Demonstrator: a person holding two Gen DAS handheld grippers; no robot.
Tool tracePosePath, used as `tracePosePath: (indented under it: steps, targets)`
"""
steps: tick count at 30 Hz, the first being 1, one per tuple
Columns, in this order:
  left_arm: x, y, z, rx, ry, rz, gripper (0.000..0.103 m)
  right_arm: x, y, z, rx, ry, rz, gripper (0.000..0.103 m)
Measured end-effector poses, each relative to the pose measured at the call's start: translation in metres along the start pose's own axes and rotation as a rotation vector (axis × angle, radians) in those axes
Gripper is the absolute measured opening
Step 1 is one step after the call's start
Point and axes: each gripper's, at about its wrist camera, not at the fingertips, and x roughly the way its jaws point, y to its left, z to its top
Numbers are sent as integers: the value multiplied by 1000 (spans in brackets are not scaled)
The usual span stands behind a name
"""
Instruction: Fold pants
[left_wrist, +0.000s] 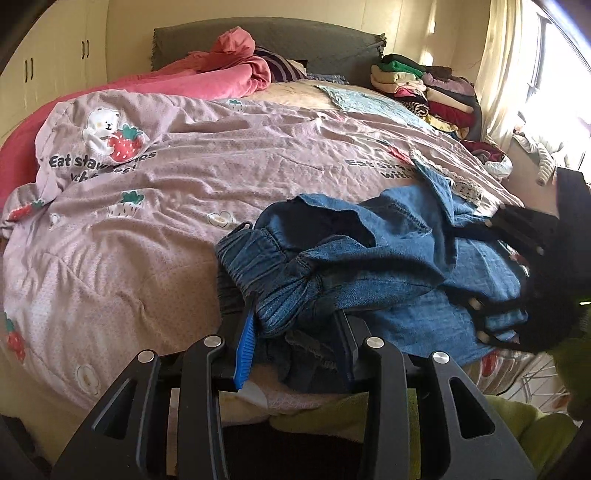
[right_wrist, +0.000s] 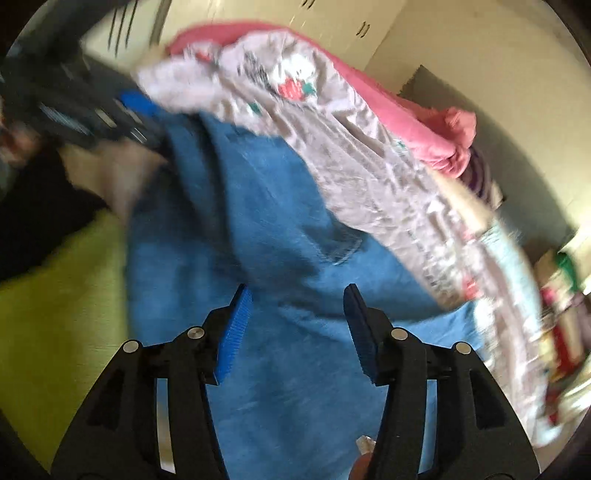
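Observation:
Blue denim pants (left_wrist: 369, 266) lie crumpled on the near right part of the bed, elastic waistband towards me. My left gripper (left_wrist: 295, 332) is at the bed's near edge, its jaws apart with bunched denim lying between and over them; only the left blue pad (left_wrist: 243, 347) shows. My right gripper (right_wrist: 297, 325) is open, its blue pads wide apart, hovering over a flat stretch of the denim (right_wrist: 258, 229). That view is blurred by motion. The right gripper also shows in the left wrist view (left_wrist: 517, 266) at the pants' right side.
A lilac strawberry-print quilt (left_wrist: 166, 184) covers the bed. A pink blanket (left_wrist: 207, 74) lies at the head. A stack of folded clothes (left_wrist: 432, 92) sits at the far right by the window. Green cloth (right_wrist: 55, 314) is below the bed edge.

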Motion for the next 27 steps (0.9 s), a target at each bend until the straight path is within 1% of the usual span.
tracePosePath:
  steps: [1,2,5,6,7,9,13,14,17,18,20,22,23,25,27]
  targets:
    - [0,0,-1,3,2,7,36,4,-2,1,-2,20,18,2]
    - [2,2,-2,3,6,16,37,3,-6,0,23,20,44,1]
    - [1,6,-4,2,5,35,38,-24,-17,-3,152,-28,185,1]
    - [1,8,-5,-1,5,39,38,-32,-16,-4,172,-41,218,1]
    - [2,11,-5,-5,4,40,39,-43,-14,-7,198,-59,269,1]
    - [3,14,-7,-7,7,41,41,-50,-1,-8,206,-59,315,1]
    - [13,17,-15,1,53,62,42,-33,22,-15,222,-6,373,1]
    - [14,18,-18,9,65,68,42,-23,25,-18,250,17,395,1]
    - [12,24,-29,-10,95,64,50,-12,24,-26,304,45,446,2]
    - [7,29,-33,-24,100,76,50,-12,22,-28,316,41,459,2]
    - [-6,38,-36,-48,81,80,49,-16,18,-31,338,27,481,2]
    - [-26,44,-32,-88,34,100,49,-18,16,-34,353,17,493,2]
    - [-35,43,-28,-92,5,106,48,-18,17,-35,355,17,495,2]
    - [-46,28,-13,-68,-48,88,47,-18,20,-37,360,11,505,4]
    - [-40,2,2,-1,-65,31,47,-15,20,-36,362,14,506,4]
